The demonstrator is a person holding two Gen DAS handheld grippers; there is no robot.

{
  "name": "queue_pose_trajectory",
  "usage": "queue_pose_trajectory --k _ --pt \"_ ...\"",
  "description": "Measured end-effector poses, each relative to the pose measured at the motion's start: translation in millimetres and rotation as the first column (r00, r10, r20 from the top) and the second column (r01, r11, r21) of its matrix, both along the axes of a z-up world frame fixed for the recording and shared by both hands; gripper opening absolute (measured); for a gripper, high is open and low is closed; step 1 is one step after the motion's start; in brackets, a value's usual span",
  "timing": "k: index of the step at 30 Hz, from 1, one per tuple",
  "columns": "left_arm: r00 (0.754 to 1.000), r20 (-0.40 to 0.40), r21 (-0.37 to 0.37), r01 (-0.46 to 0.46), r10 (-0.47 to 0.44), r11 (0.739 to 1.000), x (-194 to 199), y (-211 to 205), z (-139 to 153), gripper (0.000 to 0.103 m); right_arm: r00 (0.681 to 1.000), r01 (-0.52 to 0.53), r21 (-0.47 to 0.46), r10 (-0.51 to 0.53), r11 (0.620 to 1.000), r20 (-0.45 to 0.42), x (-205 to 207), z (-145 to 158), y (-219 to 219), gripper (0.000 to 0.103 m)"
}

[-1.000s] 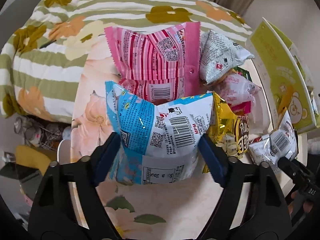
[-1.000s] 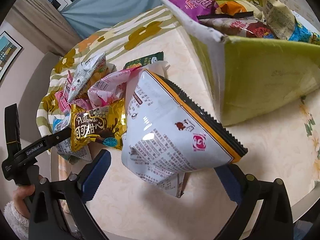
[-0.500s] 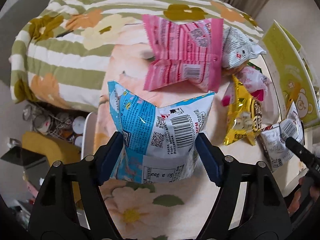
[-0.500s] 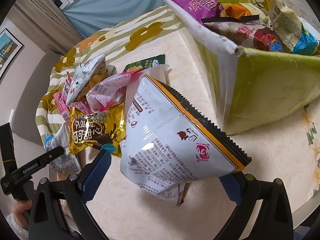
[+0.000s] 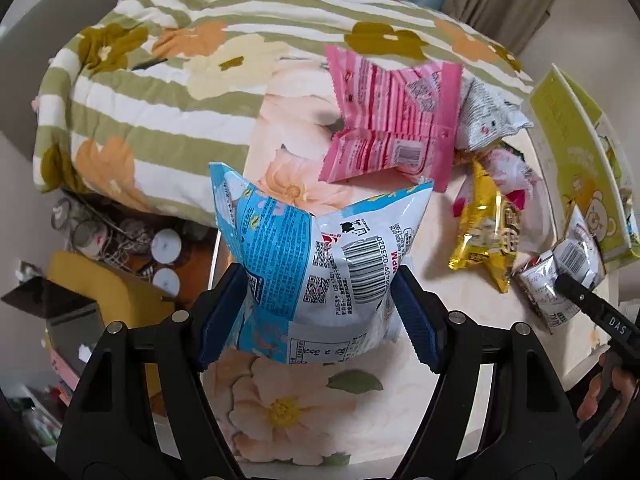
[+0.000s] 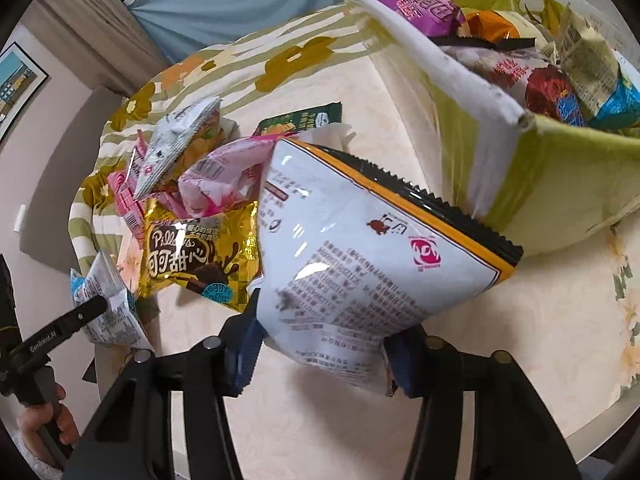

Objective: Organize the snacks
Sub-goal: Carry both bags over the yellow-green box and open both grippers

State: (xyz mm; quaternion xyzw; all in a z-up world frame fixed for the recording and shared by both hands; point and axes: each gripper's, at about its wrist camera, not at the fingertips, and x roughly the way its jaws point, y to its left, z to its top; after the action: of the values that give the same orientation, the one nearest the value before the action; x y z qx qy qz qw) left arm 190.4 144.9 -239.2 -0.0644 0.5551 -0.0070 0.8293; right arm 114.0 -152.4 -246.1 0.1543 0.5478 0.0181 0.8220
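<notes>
My left gripper (image 5: 316,312) is shut on a blue and white snack bag (image 5: 320,264) and holds it above the floral table (image 5: 304,412). My right gripper (image 6: 324,352) has its jaws closing, and both pads press the lower end of a white snack bag with an orange and black edge (image 6: 360,248). That bag tilts up beside the green cardboard box (image 6: 560,184), which holds several snack packs. A gold bag (image 6: 196,256), a pink striped bag (image 5: 392,128) and a grey bag (image 6: 176,148) lie in a pile on the table.
A striped floral quilt (image 5: 160,92) covers the far side of the table. The table's near edge (image 6: 600,412) runs close to the right gripper. Past the left edge of the table, a yellow item and small clutter (image 5: 120,264) sit on the floor.
The right jaws have closed in from wide apart onto the white bag. The left gripper has carried the blue bag up and away from the pile, which now looks farther off.
</notes>
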Motion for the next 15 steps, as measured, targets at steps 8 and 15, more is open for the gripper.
queue_pose_trajectory --k 8,15 --pt "0.998 0.066 -0.023 0.019 -0.018 1.0 -6.2 -2.9 37.5 0.071 0.999 0.003 -0.003 -0.002 1.0 0.053 -13.8 26.4 1.2 0.044" --pt "0.985 0.159 -0.035 0.065 -0.059 0.997 -9.9 -12.5 81.9 0.071 0.992 0.0 0.007 0.0 1.0 0.125 -32.1 60.4 4.6 0.044"
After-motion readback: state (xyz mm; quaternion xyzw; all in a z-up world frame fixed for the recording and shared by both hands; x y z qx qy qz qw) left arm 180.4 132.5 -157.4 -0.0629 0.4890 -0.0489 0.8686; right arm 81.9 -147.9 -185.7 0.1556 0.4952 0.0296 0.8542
